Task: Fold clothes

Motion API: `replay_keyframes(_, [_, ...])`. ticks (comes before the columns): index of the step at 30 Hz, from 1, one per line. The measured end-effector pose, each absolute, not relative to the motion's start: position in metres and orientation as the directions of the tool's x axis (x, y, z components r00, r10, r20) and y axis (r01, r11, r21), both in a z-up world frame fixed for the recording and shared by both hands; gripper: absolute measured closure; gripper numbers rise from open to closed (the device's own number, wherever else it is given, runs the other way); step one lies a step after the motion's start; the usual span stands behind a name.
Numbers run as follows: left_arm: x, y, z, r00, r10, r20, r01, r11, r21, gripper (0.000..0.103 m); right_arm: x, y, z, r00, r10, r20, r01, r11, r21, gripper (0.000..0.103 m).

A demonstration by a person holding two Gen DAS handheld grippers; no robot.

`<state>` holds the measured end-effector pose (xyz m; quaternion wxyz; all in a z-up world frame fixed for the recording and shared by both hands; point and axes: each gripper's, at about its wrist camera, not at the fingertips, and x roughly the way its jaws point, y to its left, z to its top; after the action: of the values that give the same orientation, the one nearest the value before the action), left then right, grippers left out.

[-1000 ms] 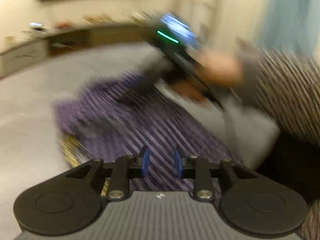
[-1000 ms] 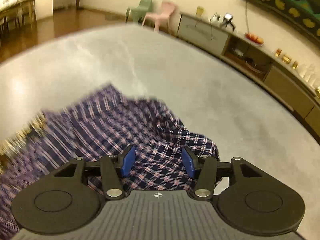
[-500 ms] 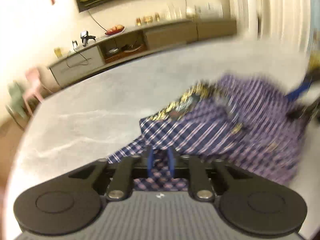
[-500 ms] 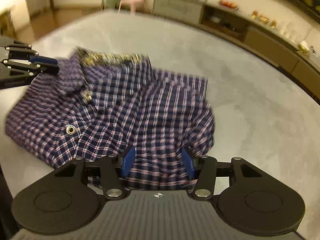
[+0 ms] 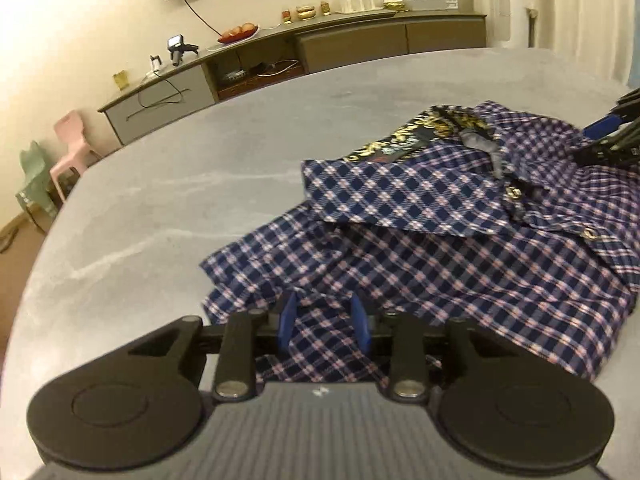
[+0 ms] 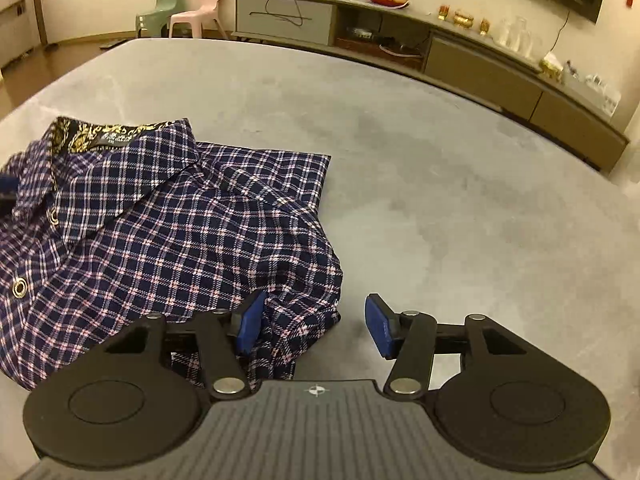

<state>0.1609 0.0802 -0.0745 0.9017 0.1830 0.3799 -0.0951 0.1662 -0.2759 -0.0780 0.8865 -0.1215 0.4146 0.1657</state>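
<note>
A navy plaid shirt (image 5: pixel 460 248) with a gold-patterned collar lining lies folded in a bundle on the grey table (image 5: pixel 192 184). It also shows in the right wrist view (image 6: pixel 168 224), collar at the far left. My left gripper (image 5: pixel 323 322) is open low over the shirt's near left edge, with cloth between the pads. My right gripper (image 6: pixel 314 322) is open at the shirt's right edge; its left pad touches the cloth and its right pad stands over bare table. The right gripper's tip (image 5: pixel 608 132) shows at the far right of the left wrist view.
A long low sideboard (image 6: pixel 460 60) with a fruit plate, glasses and small ornaments runs along the wall behind the table. A pink chair (image 6: pixel 200 8) and a green chair (image 6: pixel 158 10) stand at its end. Bare grey table (image 6: pixel 440 184) lies right of the shirt.
Both grippers have opened wider: the left was pinched on the cloth, the right now stands partly off the shirt's edge. The shirt has settled flat and both views have steadied.
</note>
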Motion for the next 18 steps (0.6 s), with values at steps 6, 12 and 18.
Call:
replay_keyframes(6, [0.160, 0.073, -0.051, 0.729, 0.040, -0.684, 0.236, 0.922, 0.305, 0.076, 0.160, -0.270, -0.079, 0.607, 0.192, -0.771, -0.390, 0.918, -0.078, 0.047])
replay_keyframes(12, [0.112, 0.022, -0.013, 0.718, -0.211, -0.664, 0.436, 0.879, 0.192, 0.075, 0.151, -0.277, -0.067, 0.616, 0.187, -0.765, -0.391, 0.916, -0.090, 0.047])
replay_keyframes(18, [0.100, -0.018, -0.052, 0.638, -0.228, -0.735, 0.534, 0.819, 0.210, 0.074, 0.141, -0.276, -0.060, 0.621, 0.211, -0.755, -0.409, 0.909, -0.083, 0.046])
